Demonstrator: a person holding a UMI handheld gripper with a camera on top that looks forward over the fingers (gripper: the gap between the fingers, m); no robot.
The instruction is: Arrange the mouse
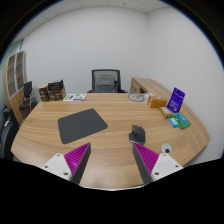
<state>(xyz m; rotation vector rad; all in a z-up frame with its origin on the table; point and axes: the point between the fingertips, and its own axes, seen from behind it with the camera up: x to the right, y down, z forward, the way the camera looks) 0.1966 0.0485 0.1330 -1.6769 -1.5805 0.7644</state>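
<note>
A dark grey mouse pad lies on the wooden table ahead of my left finger. A small dark mouse rests on the table to the right of the pad, just beyond my right fingertip. My gripper is above the table's near edge, open, with nothing between the magenta pads.
A purple stand-up card and a green box sit at the right. A small white round thing lies near my right finger. A black office chair stands behind the table, another chair at the left, books at the back.
</note>
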